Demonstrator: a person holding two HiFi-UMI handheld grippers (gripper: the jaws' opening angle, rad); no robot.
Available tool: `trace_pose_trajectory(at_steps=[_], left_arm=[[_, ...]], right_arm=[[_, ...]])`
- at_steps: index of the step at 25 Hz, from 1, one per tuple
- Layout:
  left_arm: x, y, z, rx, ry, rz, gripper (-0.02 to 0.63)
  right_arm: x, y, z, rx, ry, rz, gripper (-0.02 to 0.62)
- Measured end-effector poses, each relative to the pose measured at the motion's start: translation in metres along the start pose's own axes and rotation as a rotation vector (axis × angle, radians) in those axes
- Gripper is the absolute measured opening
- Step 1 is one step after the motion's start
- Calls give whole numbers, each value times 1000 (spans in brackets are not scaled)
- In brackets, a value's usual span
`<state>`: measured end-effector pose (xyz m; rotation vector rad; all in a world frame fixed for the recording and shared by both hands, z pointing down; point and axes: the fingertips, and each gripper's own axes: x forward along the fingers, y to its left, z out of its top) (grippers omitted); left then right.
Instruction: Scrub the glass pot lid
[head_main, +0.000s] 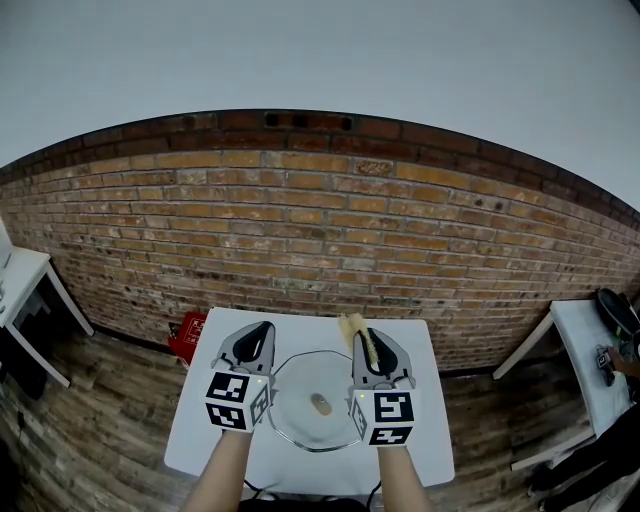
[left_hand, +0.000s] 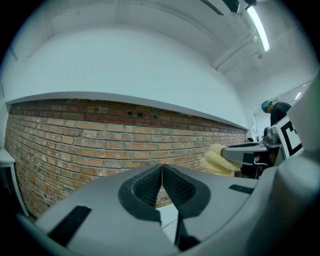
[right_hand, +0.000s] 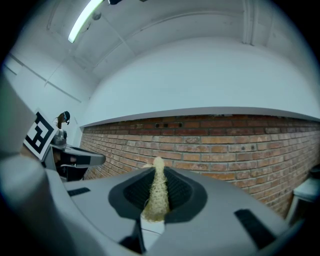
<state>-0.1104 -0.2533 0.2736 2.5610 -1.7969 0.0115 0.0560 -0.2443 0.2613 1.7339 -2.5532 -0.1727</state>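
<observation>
Right gripper view shows me the fingers (right_hand: 178, 191) of my right gripper (right_hand: 157, 171) pinched tight on a yellow fibrous scrub pad (right_hand: 157, 196), its tip poking out past them; left gripper view shows the fingers (left_hand: 145, 188) of my left gripper (left_hand: 161, 168) pressed together with nothing between; from the head view both grippers sit level, side by side, and the glass pot lid (head_main: 298, 388) lies flat, knob up, on the white bench (head_main: 195, 430) between them, its left and right edges under their bodies; beyond the bench stands a brick wall (head_main: 320, 230).
</observation>
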Motion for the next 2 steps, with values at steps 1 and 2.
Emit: trace_pose_trajectory(at_steps=[1,2], left_arm=[[0,0,0,0,-1,0,14],[0,1,1,1,-2,0,14]], right_arm=[[0,0,0,-1,0,0,58],[0,0,0,-1,-1,0,58]])
